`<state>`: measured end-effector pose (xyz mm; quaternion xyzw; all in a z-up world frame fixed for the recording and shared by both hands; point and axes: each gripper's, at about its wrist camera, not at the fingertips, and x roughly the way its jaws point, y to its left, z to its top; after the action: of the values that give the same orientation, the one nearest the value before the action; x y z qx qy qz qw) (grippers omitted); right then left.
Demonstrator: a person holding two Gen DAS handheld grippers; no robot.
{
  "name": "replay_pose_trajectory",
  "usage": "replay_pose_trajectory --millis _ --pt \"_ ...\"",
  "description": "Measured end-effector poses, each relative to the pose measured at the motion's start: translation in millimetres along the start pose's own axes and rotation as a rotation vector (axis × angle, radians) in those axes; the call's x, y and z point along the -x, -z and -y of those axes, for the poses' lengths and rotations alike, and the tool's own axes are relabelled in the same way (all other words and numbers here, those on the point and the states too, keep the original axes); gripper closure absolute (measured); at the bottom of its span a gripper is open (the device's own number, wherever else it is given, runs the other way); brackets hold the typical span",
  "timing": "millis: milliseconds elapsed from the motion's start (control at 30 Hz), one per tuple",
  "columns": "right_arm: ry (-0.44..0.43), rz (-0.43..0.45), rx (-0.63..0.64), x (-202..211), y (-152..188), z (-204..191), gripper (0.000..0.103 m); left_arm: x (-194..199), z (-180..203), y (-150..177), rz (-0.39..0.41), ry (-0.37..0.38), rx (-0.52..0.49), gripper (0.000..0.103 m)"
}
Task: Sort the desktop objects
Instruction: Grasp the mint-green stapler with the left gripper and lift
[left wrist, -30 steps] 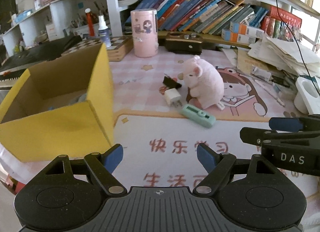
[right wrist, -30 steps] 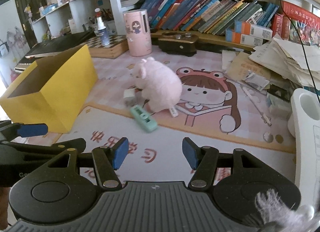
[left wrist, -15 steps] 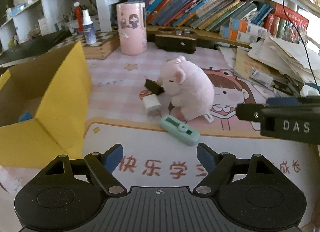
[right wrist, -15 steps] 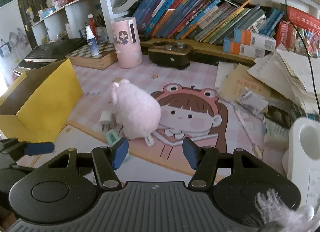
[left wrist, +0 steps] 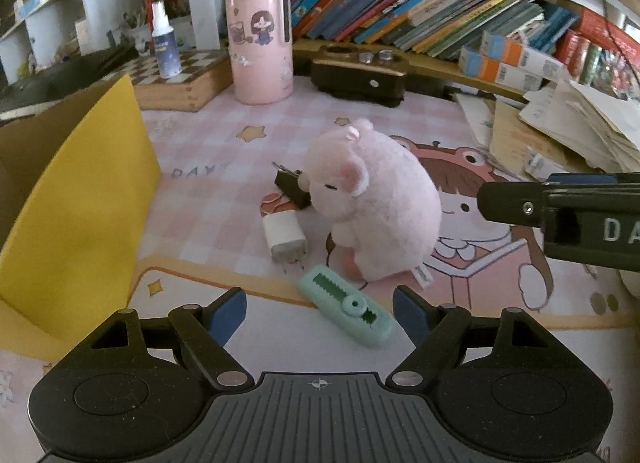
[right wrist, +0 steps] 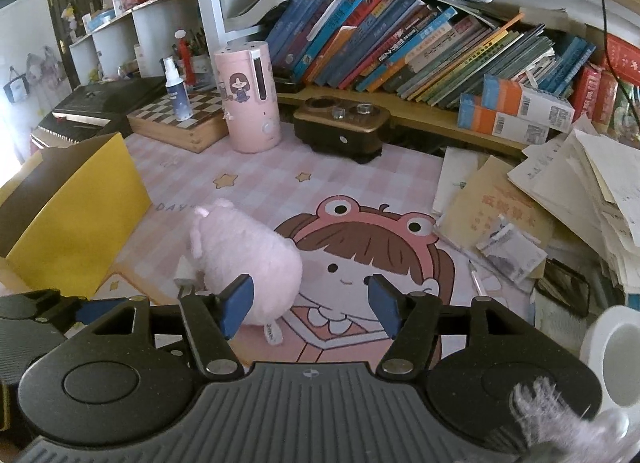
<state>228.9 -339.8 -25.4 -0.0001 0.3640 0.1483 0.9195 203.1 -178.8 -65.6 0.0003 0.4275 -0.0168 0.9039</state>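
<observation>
Closer now: plush pig (left wrist: 376,207) beside charger (left wrist: 285,237), yellow box (left wrist: 76,215) left.

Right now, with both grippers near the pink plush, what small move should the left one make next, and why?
Probably ease the left gripper forward and down onto the mint-green correction tape. It lies flat just ahead between the open jaws, nothing is held, and the yellow box stands open alongside to take it.
</observation>
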Motion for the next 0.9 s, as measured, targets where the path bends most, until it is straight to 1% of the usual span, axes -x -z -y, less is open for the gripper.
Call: replay_pose_trajectory --millis 200,233,267,367,433,467,533,567,633,733,800,833,900 --pt "-0.011 -0.006 0.012 -10 -7 5 0.039 -15 4 -6 -0.009 -0.001 0.022 0.022" --pt "-0.011 -0.007 0.014 -11 -7 5 0.039 -18 5 -7 -0.013 -0.001 0.022 0.026" --pt "-0.011 -0.008 0.016 -12 -8 5 0.039 -21 6 -8 -0.017 0.001 0.023 0.027" --pt "-0.013 -0.01 0.015 -15 -10 7 0.039 -27 8 -8 -0.033 0.004 0.024 0.029" --pt "-0.016 -0.012 0.012 -17 -10 7 0.039 -30 9 -6 -0.042 -0.004 0.008 0.038" --pt "-0.019 -0.015 0.011 -18 -10 7 0.039 -33 10 -5 -0.053 -0.01 -0.005 0.039" --pt "-0.033 -0.025 0.01 -22 -10 7 0.039 -34 10 -1 -0.064 -0.015 -0.023 0.05" --pt "-0.043 -0.031 0.011 -23 -10 7 0.038 -32 10 0 -0.06 -0.021 -0.034 0.051" --pt "-0.064 -0.041 0.018 -26 -10 5 0.033 -29 5 1 -0.067 -0.017 -0.018 0.062" --pt "-0.105 -0.054 0.048 -31 -9 -1 0.03 -28 0 1 -0.069 -0.021 -0.006 0.069" --pt "-0.132 -0.067 0.079 -35 -9 -6 0.029 -27 1 2 -0.064 -0.028 -0.019 0.071" --pt "-0.146 -0.072 0.095 -38 -9 -9 0.029 -27 1 2 -0.062 -0.025 -0.025 0.075" --pt "-0.17 -0.077 0.14 -44 -12 -16 0.027 -27 4 3 -0.061 -0.018 -0.043 0.08"
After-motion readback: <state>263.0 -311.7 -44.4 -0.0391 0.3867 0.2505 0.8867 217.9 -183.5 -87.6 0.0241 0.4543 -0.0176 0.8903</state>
